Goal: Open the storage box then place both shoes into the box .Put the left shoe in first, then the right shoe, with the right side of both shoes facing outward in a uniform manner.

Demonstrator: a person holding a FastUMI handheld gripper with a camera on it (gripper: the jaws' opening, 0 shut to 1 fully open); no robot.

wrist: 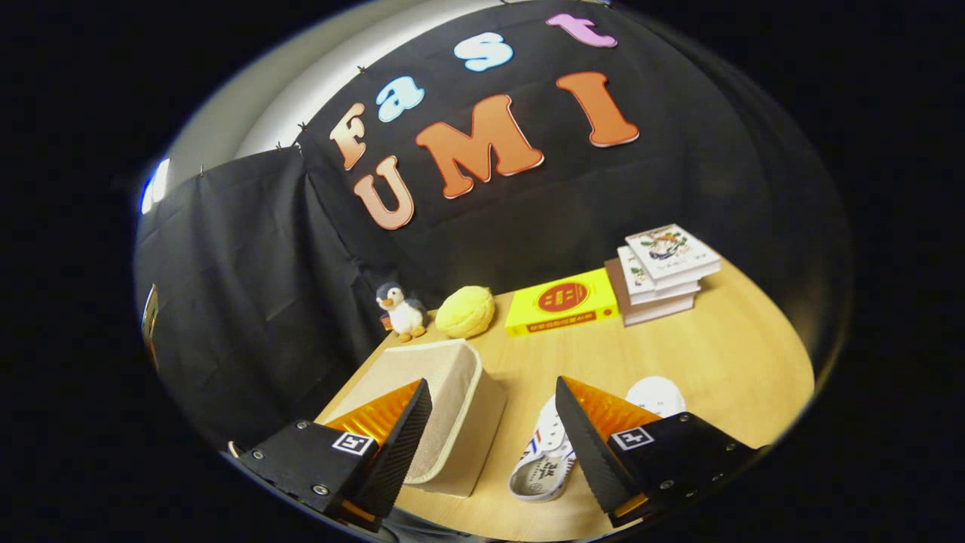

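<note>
My gripper (494,441) is open, its two black-and-orange fingers spread wide with nothing between them. A beige fabric storage box (452,400) with its lid down sits on the wooden table just ahead of the left finger (399,445). A white shoe with red and blue stripes (544,460) lies on the table beside the box, partly hidden by the right finger (592,445). A second white shoe (657,394) peeks out beyond the right finger.
At the back of the table (716,354) stand a small penguin plush (402,310), a yellow round plush (466,311), a yellow book (562,302) and a stack of books (663,275). Black cloth walls close the booth behind and to the left.
</note>
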